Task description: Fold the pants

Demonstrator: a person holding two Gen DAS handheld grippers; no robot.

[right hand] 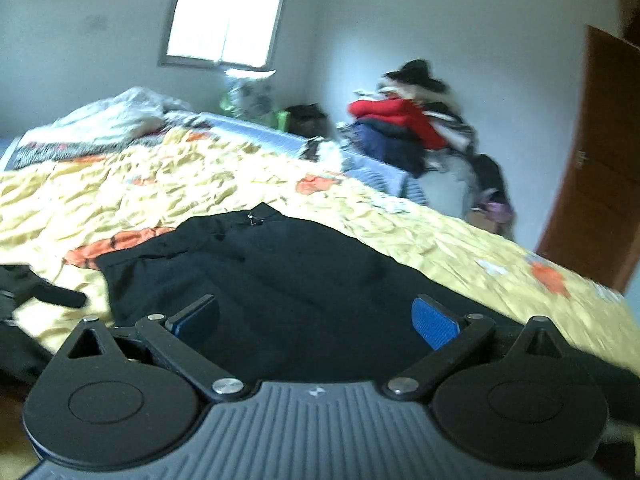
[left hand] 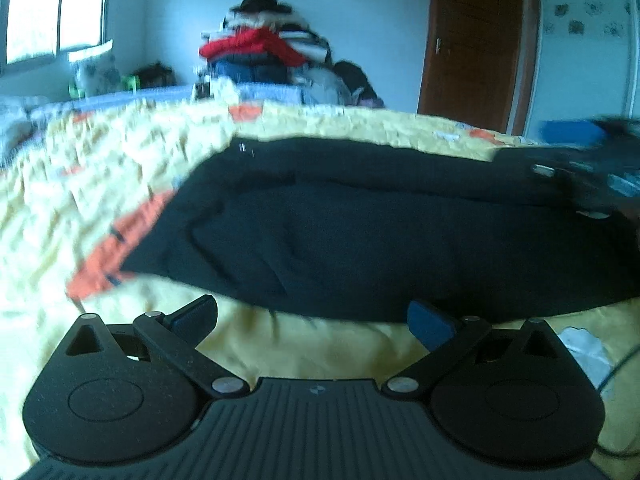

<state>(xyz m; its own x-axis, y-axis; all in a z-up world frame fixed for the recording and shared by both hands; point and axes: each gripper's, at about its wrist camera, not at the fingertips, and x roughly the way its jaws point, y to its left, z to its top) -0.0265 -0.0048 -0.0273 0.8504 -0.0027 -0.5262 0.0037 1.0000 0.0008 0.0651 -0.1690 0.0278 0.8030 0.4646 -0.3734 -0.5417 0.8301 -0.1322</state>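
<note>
Black pants (left hand: 360, 232) lie spread on a yellow quilted bedspread (left hand: 100, 184), folded into a broad dark slab. My left gripper (left hand: 314, 322) hovers open just short of the pants' near edge, with nothing between its blue pads. In the right wrist view the same pants (right hand: 280, 288) fill the middle, and my right gripper (right hand: 316, 322) is open right above the cloth, empty. The other gripper shows as a blurred dark shape (left hand: 592, 184) at the right edge of the left wrist view, over the pants' far end.
A heap of clothes (right hand: 408, 128) with a red garment is piled past the bed's far side. A brown door (right hand: 600, 168) stands at the right, a window (right hand: 224, 20) on the back wall. Crumpled bedding (right hand: 116, 116) lies at the bed's far left.
</note>
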